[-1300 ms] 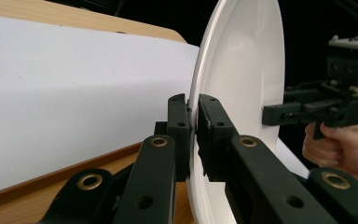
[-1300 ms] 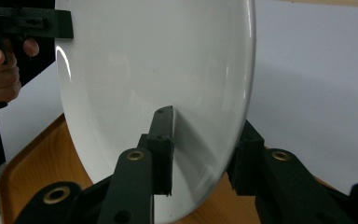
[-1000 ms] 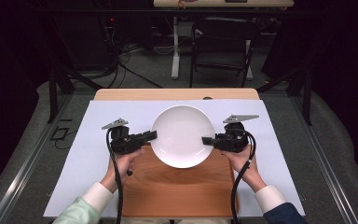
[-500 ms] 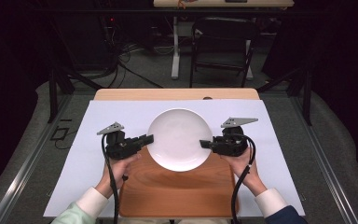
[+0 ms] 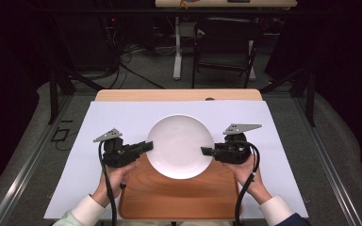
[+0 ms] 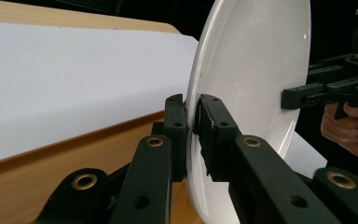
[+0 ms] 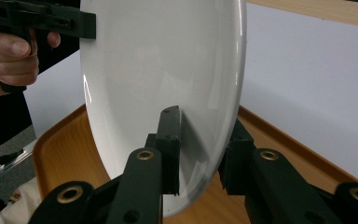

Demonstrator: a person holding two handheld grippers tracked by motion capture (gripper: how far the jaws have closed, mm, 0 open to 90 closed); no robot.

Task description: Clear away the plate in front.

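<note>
A round white plate [image 5: 180,146] is held level between my two grippers, over the far part of a wooden tray [image 5: 179,200] and a white sheet [image 5: 122,117]. My left gripper [image 5: 147,145] is shut on the plate's left rim. In the left gripper view its pads [image 6: 214,123] pinch the rim of the plate [image 6: 251,70], with the other gripper [image 6: 307,93] at the far rim. My right gripper [image 5: 206,151] is shut on the right rim. In the right gripper view its jaws clamp the plate [image 7: 158,60] from both faces, and the tray [image 7: 65,154] lies behind it.
The white sheet covers most of the table, with bare wood [image 5: 179,95] along the far edge. Beyond the table stand a dark chair [image 5: 224,42] and a desk leg [image 5: 177,52], with cables [image 5: 122,61] on the floor. Metal rails [image 5: 23,169] run along both sides.
Both grippers, with the plate between them, have moved toward the near edge of the table and slightly left. The grip on both rims is unchanged.
</note>
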